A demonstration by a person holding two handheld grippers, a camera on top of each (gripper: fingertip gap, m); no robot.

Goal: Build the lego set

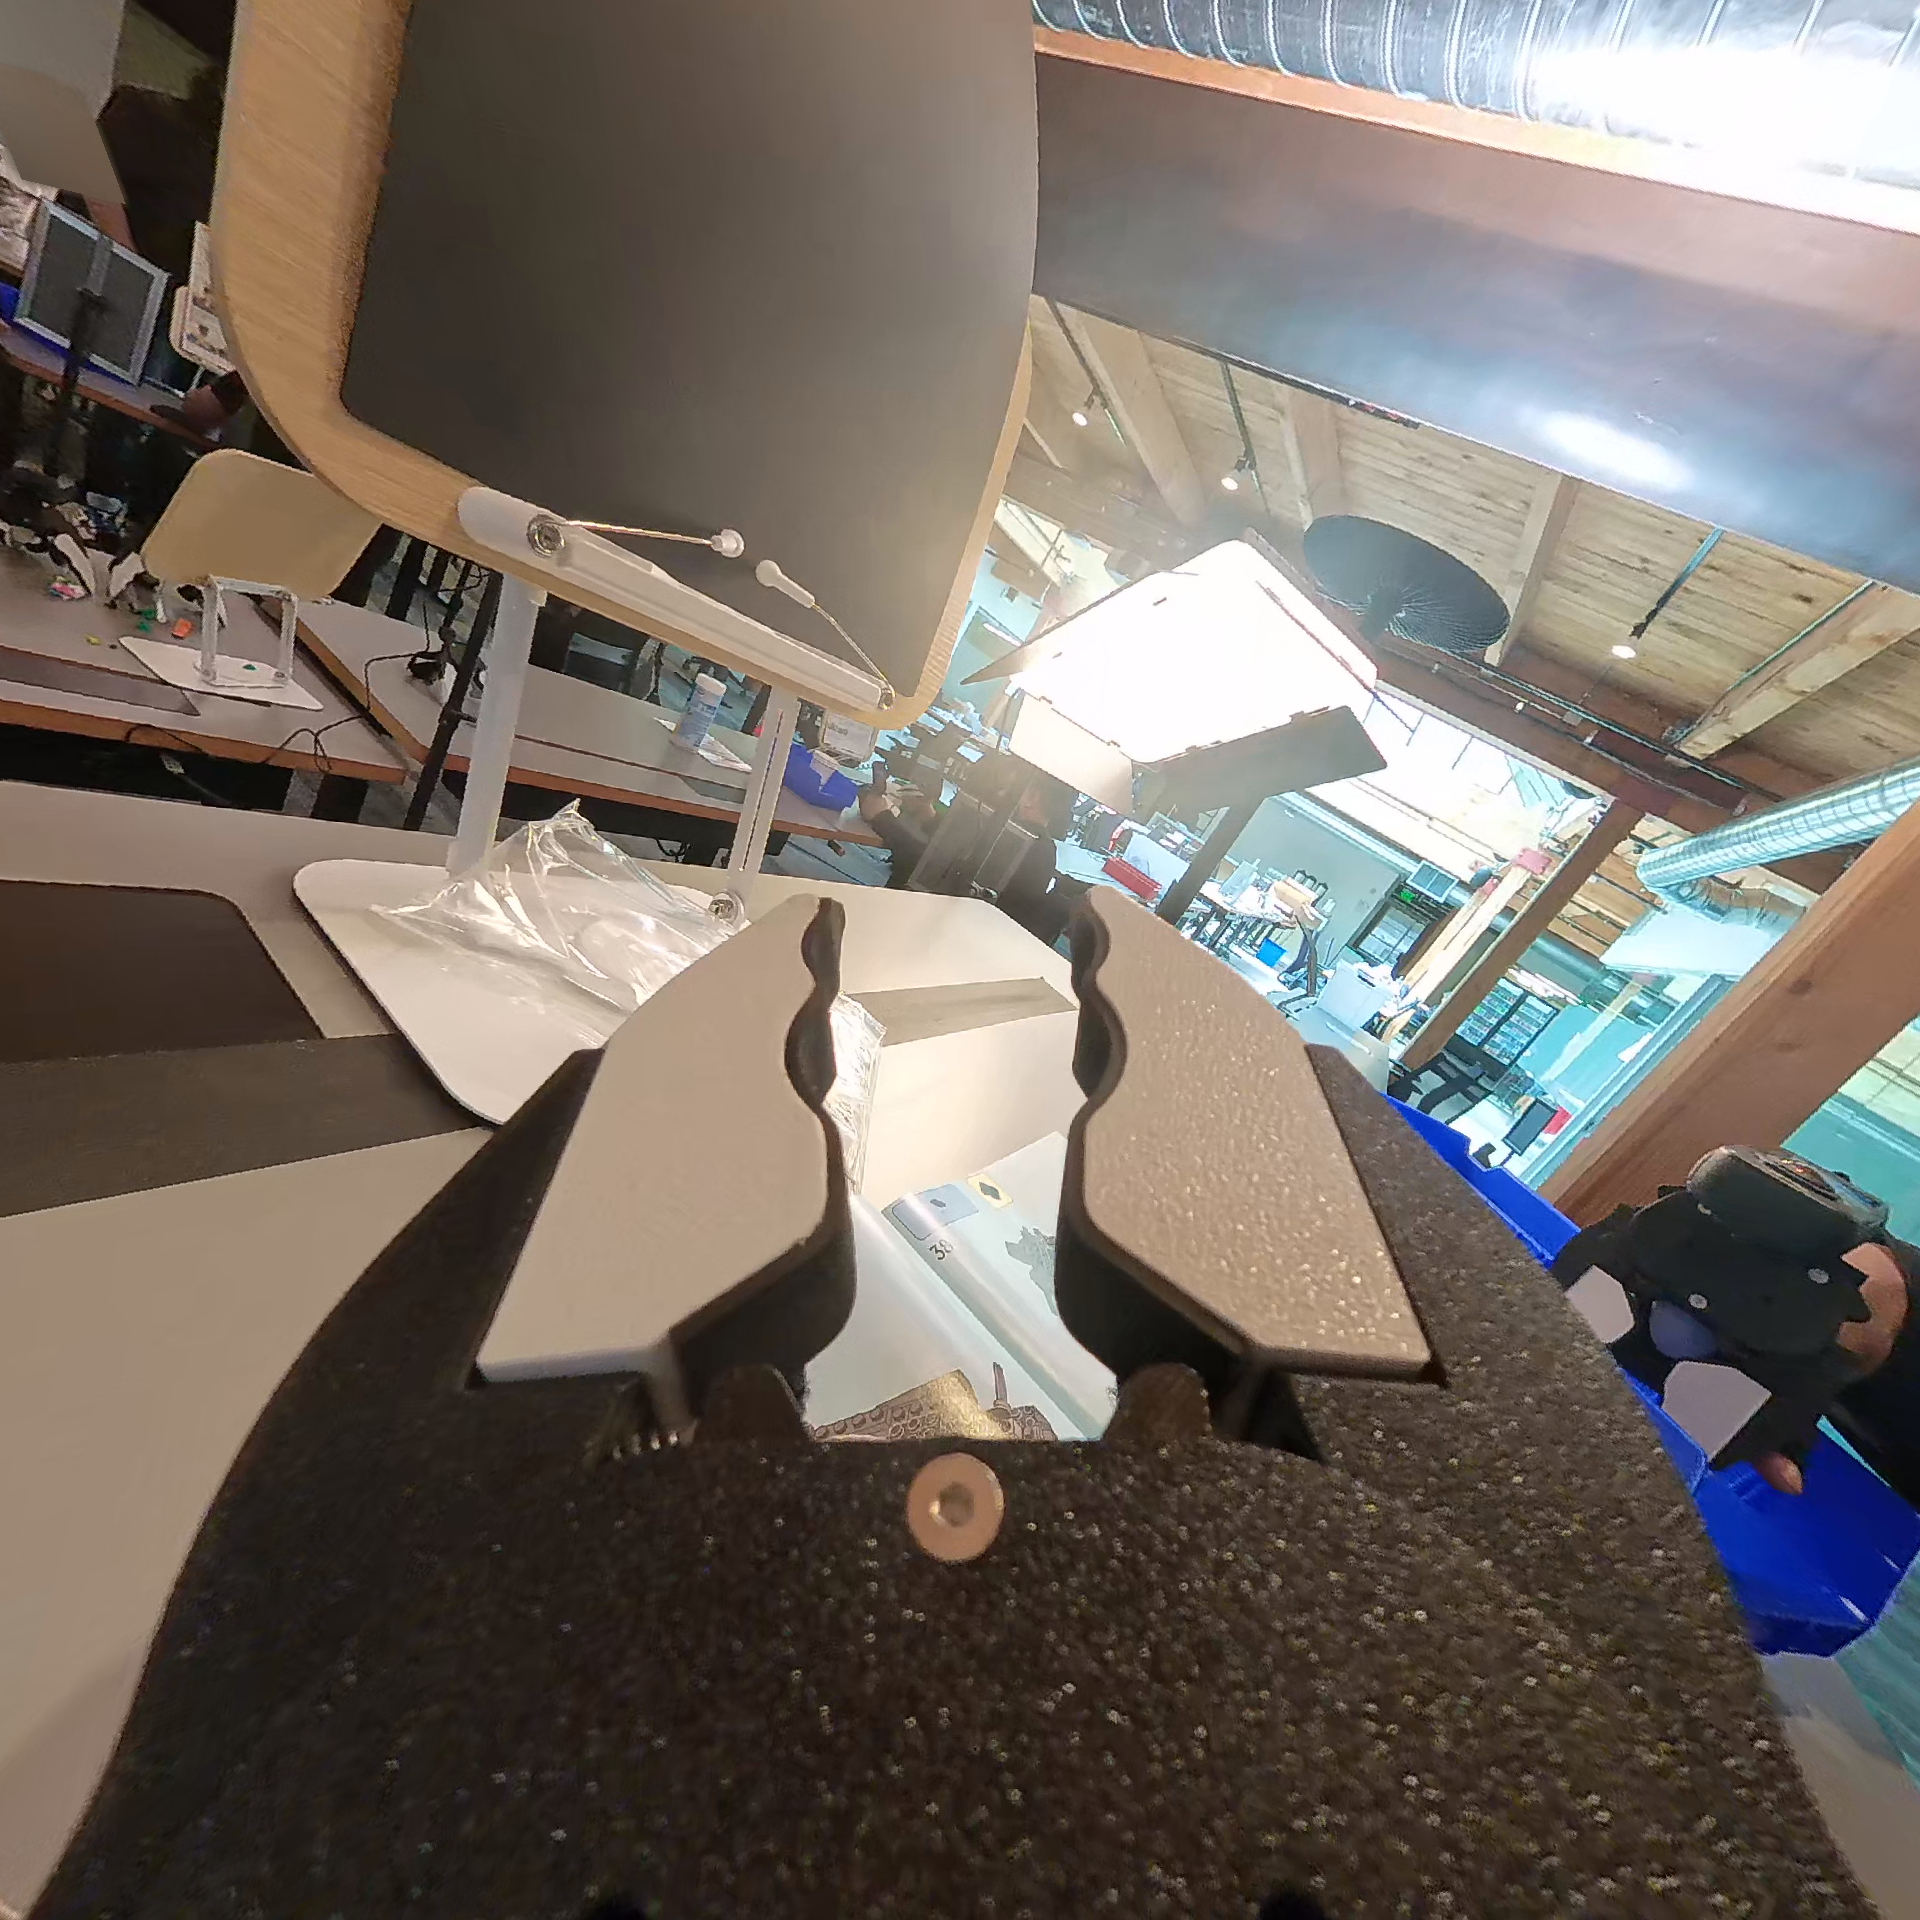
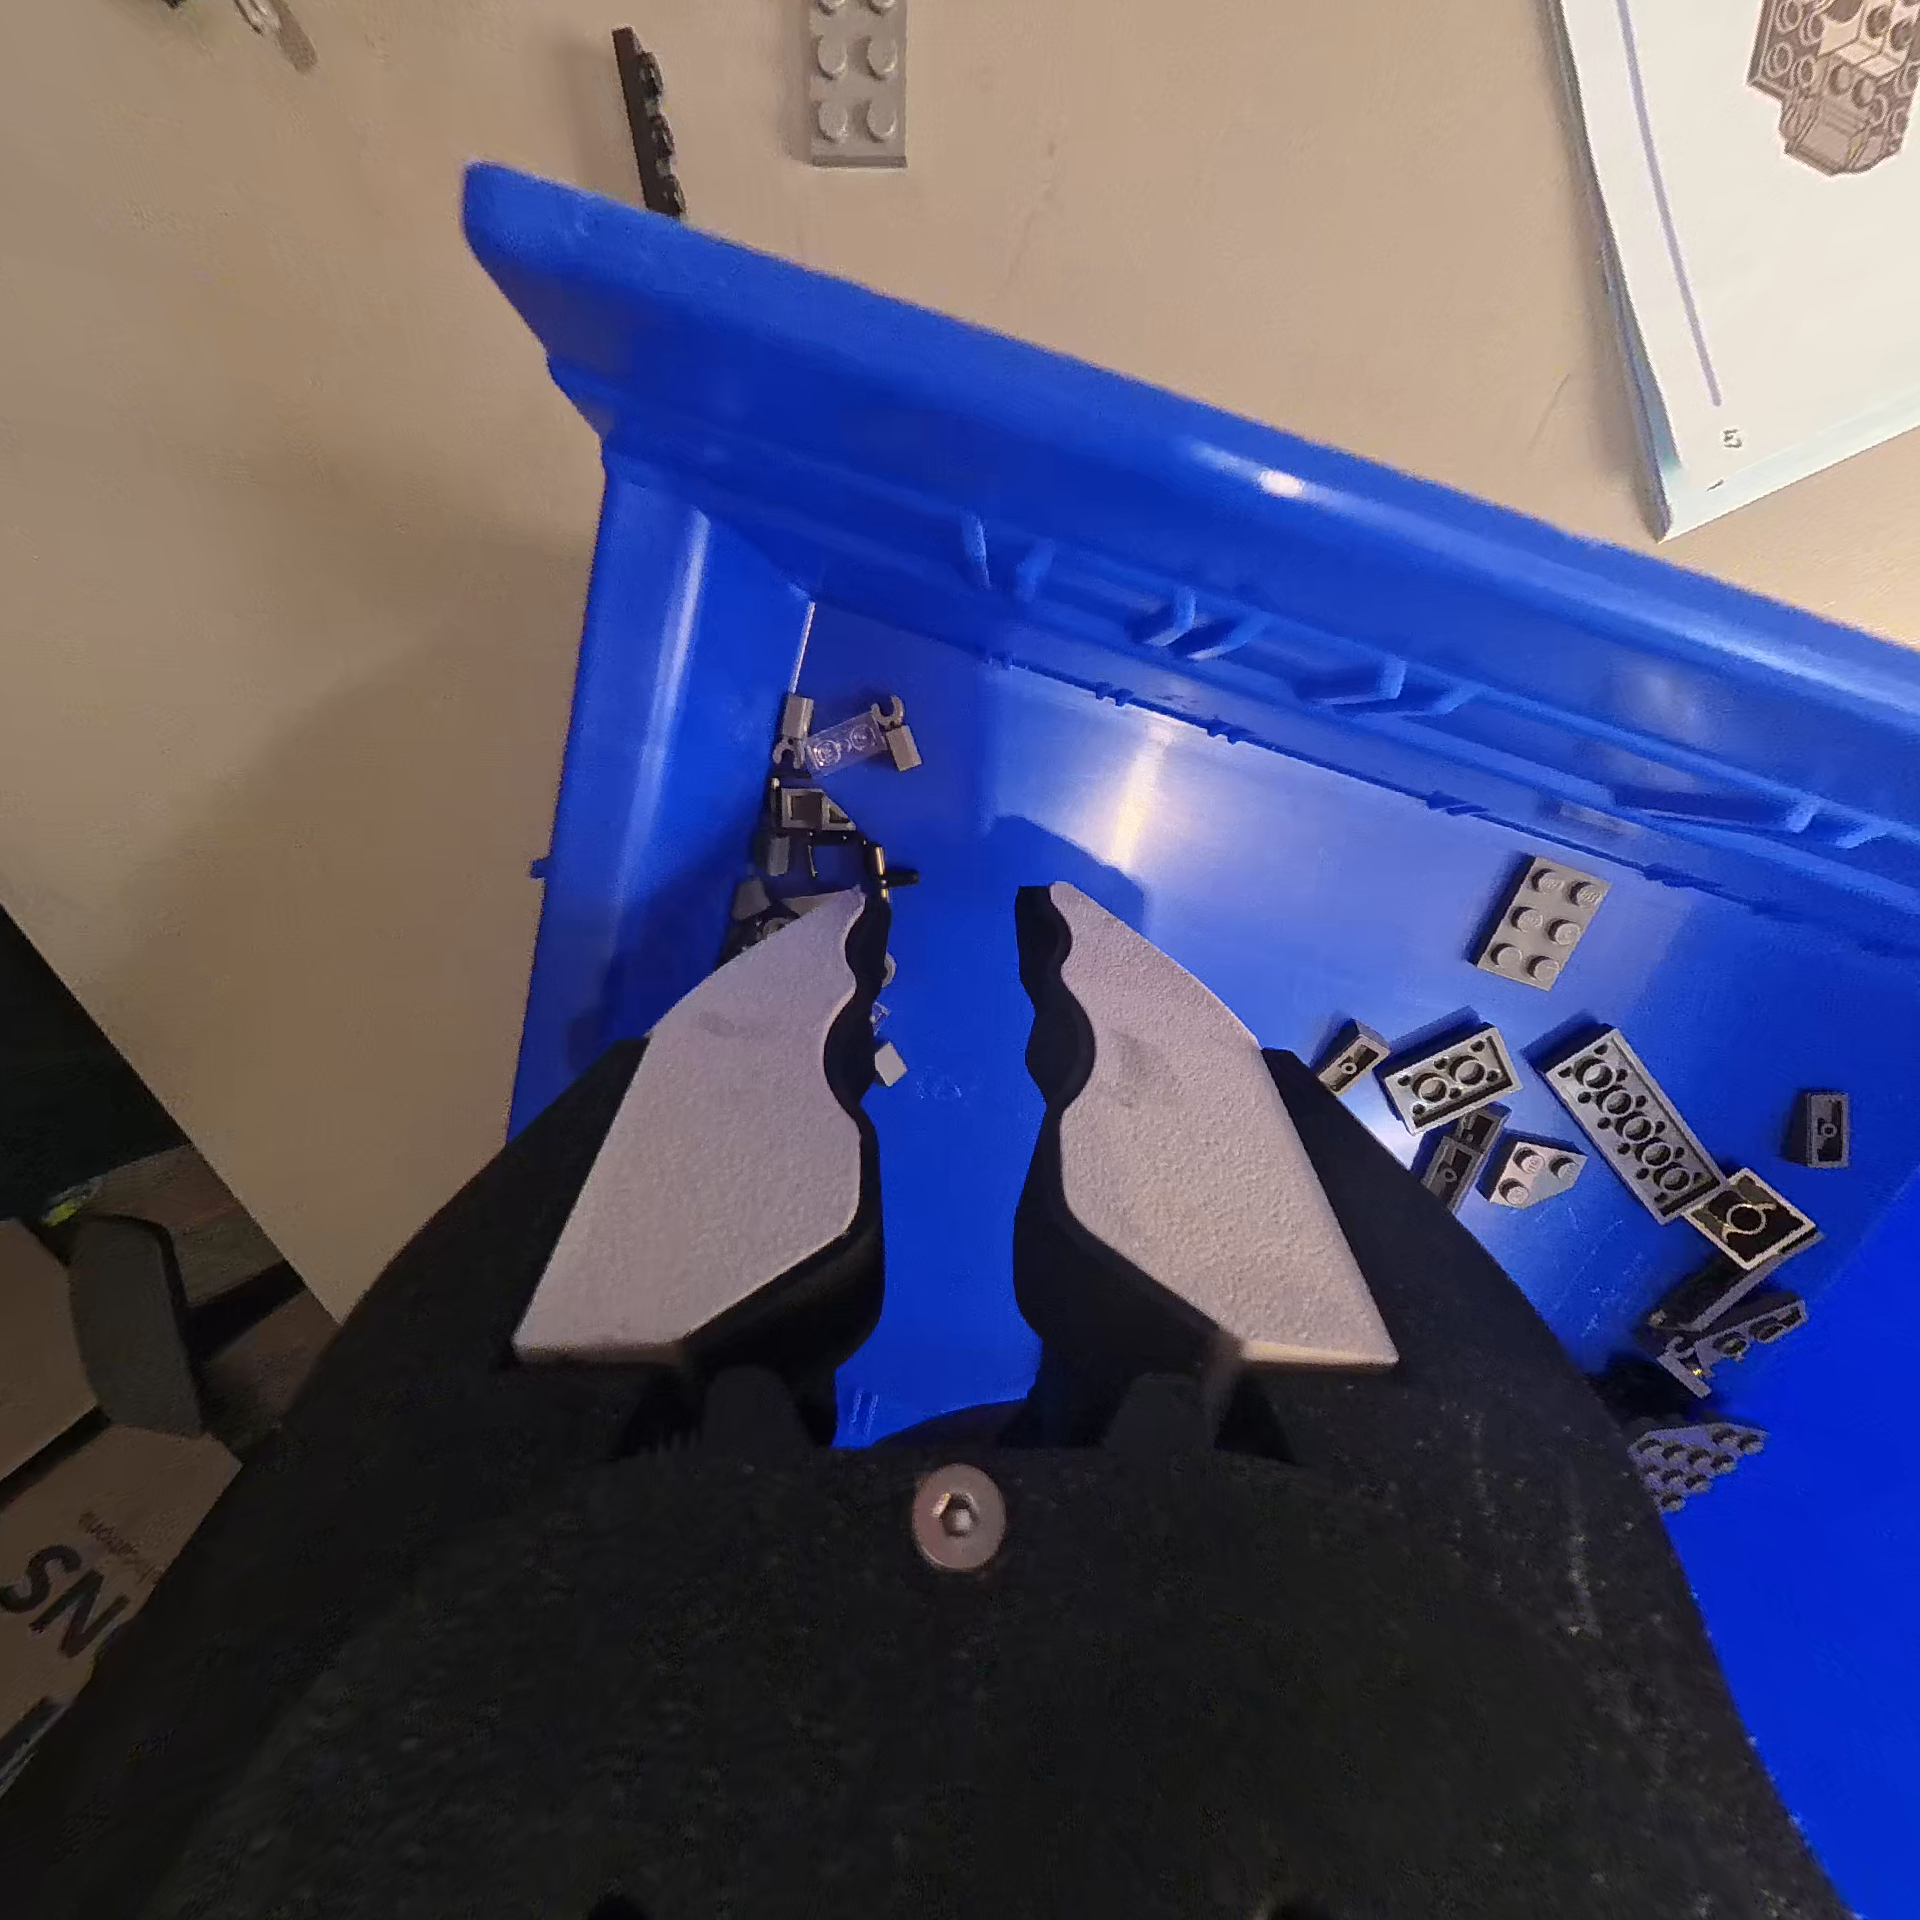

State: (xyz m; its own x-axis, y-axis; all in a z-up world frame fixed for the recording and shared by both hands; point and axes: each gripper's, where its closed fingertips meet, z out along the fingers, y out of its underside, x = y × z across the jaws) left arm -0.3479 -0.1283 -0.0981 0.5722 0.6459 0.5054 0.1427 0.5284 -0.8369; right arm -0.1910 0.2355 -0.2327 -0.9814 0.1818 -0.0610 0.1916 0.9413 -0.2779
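Small bricks (image 2: pixel 805 821) beside right tongs (image 2: pixel 940 904)

A pale table (image 2: pixel 260 499) carries everything. Ahead of the right gripper (image 2: pixel 948 904) a blue bin (image 2: pixel 1039 416) sits on it; beyond the bin lie a grey plate (image 2: pixel 856 83) and a black strip (image 2: pixel 646 120), with a booklet (image 2: pixel 1766 260) up to the right. Ahead of the left gripper (image 1: pixel 954 925) a white stand base (image 1: pixel 416 977) rests on the table under clear plastic wrap (image 1: pixel 540 894).
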